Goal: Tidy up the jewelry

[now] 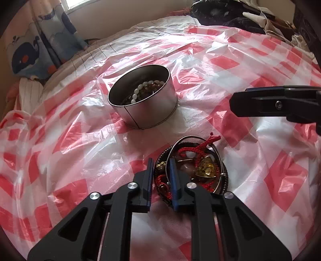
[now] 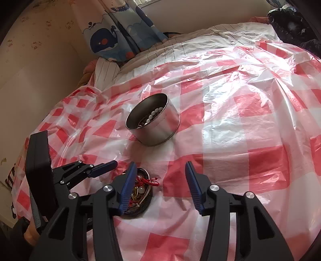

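Note:
A pile of jewelry lies on the red-and-white checked plastic sheet, with red cords, a silver bangle, a gold pendant and dark bracelets. My left gripper stands narrow at the pile's left edge, its blue pads pinching a dark bracelet and red beaded cord. Behind it stands a round metal tin holding a white bead string and darker beads. In the right wrist view my right gripper is open, its left finger over the pile and nothing between the pads. The left gripper and the tin also show there.
The sheet covers a bed with striped bedding at the far side. A whale-print curtain hangs at the back left beside a wall. Dark bags and clothes lie at the far right. A finger of the right gripper reaches in from the right.

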Demonstrator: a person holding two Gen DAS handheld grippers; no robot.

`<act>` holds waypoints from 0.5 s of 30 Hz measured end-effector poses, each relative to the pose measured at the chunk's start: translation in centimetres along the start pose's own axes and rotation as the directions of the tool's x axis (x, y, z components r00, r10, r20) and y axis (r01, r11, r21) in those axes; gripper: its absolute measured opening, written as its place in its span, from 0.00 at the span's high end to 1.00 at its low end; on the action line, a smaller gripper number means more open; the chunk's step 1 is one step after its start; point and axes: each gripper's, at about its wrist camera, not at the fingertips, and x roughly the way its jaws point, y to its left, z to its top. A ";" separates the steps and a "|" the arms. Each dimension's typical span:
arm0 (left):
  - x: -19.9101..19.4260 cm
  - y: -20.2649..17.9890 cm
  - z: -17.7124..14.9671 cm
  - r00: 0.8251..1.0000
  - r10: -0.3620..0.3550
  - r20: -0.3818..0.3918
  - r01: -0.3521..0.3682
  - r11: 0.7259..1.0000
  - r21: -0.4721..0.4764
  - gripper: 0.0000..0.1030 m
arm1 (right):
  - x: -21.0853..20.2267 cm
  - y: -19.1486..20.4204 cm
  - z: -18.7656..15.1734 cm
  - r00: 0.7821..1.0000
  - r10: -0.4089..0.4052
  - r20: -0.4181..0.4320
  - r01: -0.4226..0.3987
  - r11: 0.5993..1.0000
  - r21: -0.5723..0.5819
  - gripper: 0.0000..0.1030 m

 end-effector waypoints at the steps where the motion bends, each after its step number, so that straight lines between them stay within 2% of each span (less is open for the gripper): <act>1: -0.5 0.3 0.1 0.999 -0.021 0.023 0.022 0.999 -0.025 0.87 | 0.0 0.1 0.0 1.000 -0.001 0.000 0.001 1.000 -0.001 0.49; 3: -1.4 2.0 0.4 0.989 -0.134 0.069 0.143 0.978 -0.149 0.89 | 0.0 0.0 0.0 1.000 -0.009 0.001 0.009 1.000 0.001 0.48; 5: -2.3 4.0 0.5 0.962 -0.241 0.124 0.266 0.929 -0.256 0.98 | 0.0 -0.2 0.0 1.000 -0.009 0.000 0.009 1.000 0.008 0.48; 6: -2.8 4.8 0.4 0.953 -0.264 0.145 0.296 0.910 -0.289 0.98 | 0.0 -0.2 0.0 1.000 -0.009 -0.001 0.009 1.000 0.009 0.48; 9: -3.1 6.4 0.0 0.942 -0.297 0.158 0.335 0.875 -0.351 0.98 | 0.2 -0.2 0.0 1.000 -0.013 -0.007 0.013 1.000 0.008 0.48; 15: -1.5 7.8 -1.2 0.964 -0.250 0.095 0.266 0.868 -0.420 0.98 | 1.0 0.5 -0.4 0.999 -0.006 -0.049 0.005 1.000 -0.026 0.48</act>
